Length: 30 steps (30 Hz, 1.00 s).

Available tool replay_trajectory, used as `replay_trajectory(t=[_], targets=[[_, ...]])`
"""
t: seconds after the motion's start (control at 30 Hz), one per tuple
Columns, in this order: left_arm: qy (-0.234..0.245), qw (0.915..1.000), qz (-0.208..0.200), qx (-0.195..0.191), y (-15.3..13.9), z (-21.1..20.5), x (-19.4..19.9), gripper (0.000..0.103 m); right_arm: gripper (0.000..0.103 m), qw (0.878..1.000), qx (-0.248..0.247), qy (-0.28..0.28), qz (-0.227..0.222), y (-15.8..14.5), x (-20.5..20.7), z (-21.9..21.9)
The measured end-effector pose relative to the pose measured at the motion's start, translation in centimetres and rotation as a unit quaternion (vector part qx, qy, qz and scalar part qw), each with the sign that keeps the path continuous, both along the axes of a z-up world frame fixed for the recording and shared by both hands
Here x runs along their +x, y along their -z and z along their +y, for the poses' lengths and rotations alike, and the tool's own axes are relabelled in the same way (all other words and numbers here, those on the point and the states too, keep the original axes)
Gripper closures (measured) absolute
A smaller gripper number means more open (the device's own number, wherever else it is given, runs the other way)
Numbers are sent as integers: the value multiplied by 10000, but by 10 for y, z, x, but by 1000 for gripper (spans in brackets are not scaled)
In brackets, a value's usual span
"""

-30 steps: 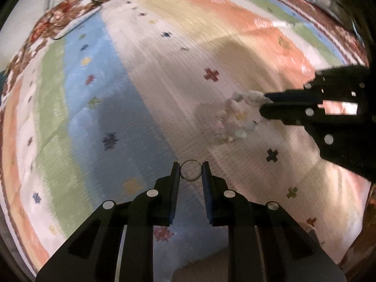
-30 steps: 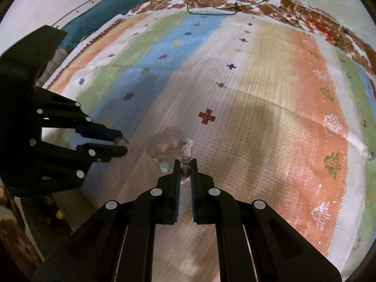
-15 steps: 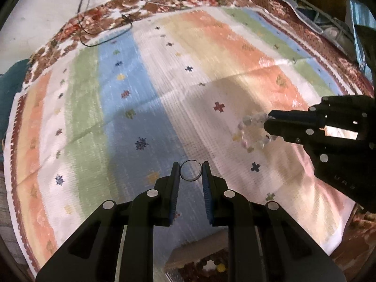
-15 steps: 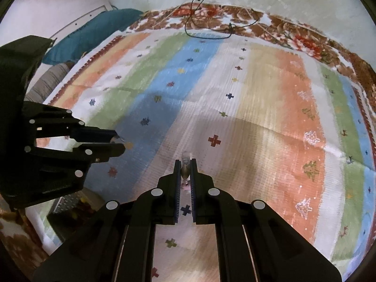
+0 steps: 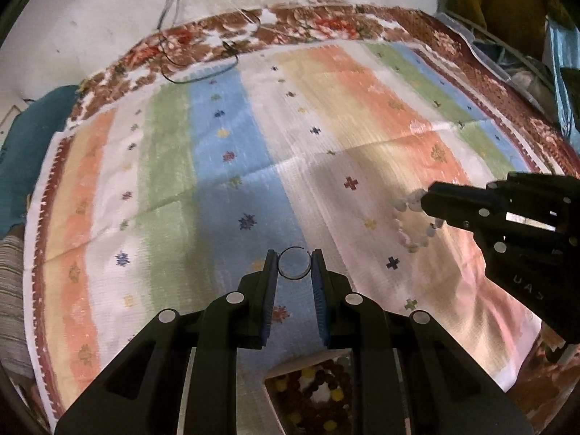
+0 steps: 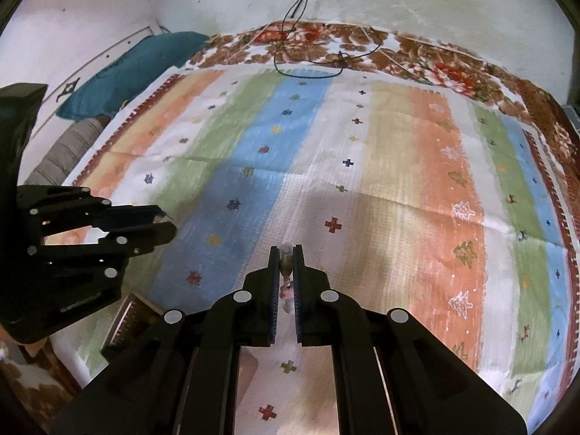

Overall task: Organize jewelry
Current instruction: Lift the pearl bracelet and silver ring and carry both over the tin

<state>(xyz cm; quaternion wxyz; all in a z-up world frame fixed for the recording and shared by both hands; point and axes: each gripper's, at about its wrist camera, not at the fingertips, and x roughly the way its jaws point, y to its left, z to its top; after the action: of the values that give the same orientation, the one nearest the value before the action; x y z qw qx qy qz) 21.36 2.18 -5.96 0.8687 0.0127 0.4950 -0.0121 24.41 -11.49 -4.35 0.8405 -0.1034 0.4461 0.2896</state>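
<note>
**Clerk:** Item one. Your left gripper holds a thin ring: jaws narrow, one pad on each side of the hoop, which faces the left wrist camera as a full circle. It is carried in the air above the blue stripe of the striped cloth.

**Operator:** And the other hand?

**Clerk:** Item two. Your right gripper has its jaws nearly shut on a bead bracelet. From the left wrist camera you see the pale loop hanging below the fingertips at the right of the scene, over the white and orange stripes. From the right wrist camera only a bead or two shows between the pads.

**Operator:** Where do they go?

**Clerk:** Item three. A jewelry box, open, with yellow, white and dark beads inside, lies at the near edge, directly under and behind your left gripper. In the right wrist view only a corner of it shows, near left.

**Operator:** So which hand is closer?

**Clerk:** The left, by my judgement. The box sits nearer than the ring, so you would draw back and down, not forward. The right gripper stands well apart to the right and must cross leftward and toward you. The bracelet's loop hangs downward, so lower it straight in. I cannot tell which compartment suits either piece.
</note>
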Motion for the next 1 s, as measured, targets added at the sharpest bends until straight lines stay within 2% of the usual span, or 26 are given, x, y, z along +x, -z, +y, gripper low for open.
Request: replay_trajectory(t=[0.13,0.4,0.47,1.0], targets=[[-104,9998,-146,69,-9,2,-9,85,95,9999,74,38,-76,-8,-12,0],[-79,9993,-365,-101,-25,1,-35,85,95,9993,227,-36,-296,-28,-43,7],[-5,9990,-398,-213,-29,-3,-43,85,95,9992,253,-48,-308,-30,-48,8],[-82,9965,-752,-357,-53,-8,-91,85,95,9979,496,-269,-324,-43,-92,6]])
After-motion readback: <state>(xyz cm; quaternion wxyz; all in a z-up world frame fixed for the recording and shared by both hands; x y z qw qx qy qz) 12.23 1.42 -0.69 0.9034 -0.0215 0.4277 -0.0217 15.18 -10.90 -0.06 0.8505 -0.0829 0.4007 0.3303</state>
